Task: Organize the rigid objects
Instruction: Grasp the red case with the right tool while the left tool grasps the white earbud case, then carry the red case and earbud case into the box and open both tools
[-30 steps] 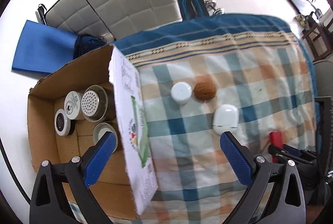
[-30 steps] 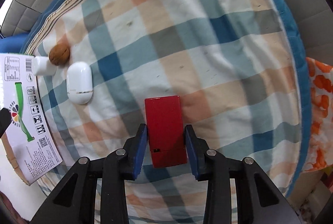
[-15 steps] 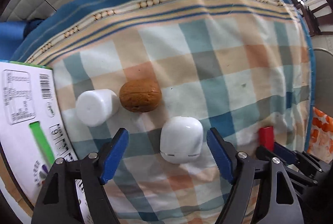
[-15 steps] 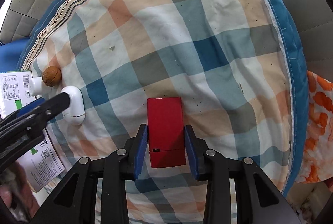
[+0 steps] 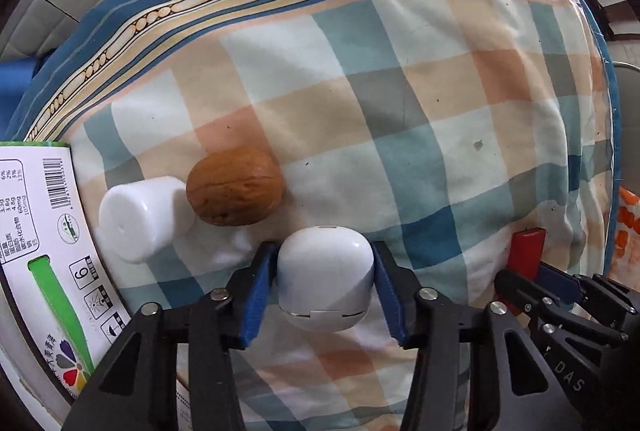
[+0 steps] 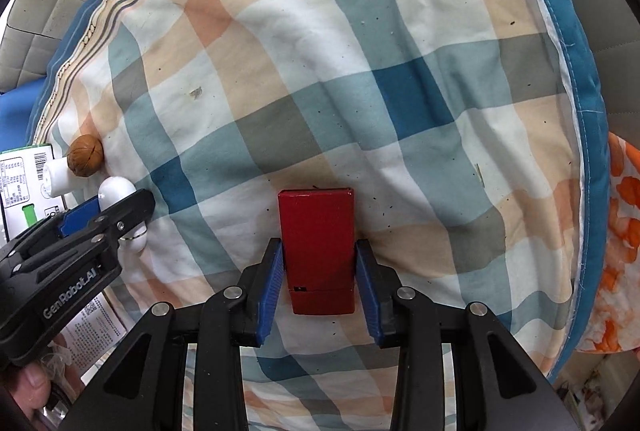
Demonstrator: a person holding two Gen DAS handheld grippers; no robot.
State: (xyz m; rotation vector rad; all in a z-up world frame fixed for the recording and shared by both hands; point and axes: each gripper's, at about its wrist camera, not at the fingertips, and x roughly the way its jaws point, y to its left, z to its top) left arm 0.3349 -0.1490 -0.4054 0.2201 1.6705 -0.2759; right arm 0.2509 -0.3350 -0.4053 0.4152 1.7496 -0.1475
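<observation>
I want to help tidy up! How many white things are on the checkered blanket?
2. A white cup lies on its side beside the walnut, near the box flap. A white case sits between the left gripper fingers. None else shows.

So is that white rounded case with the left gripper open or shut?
Shut: the white case shows only a thin seam, lid down, between the left gripper fingers.

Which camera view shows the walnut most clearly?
The left wrist view: the walnut is large and near, touching the white cup. In the right wrist view it is small, at the left edge.
</observation>
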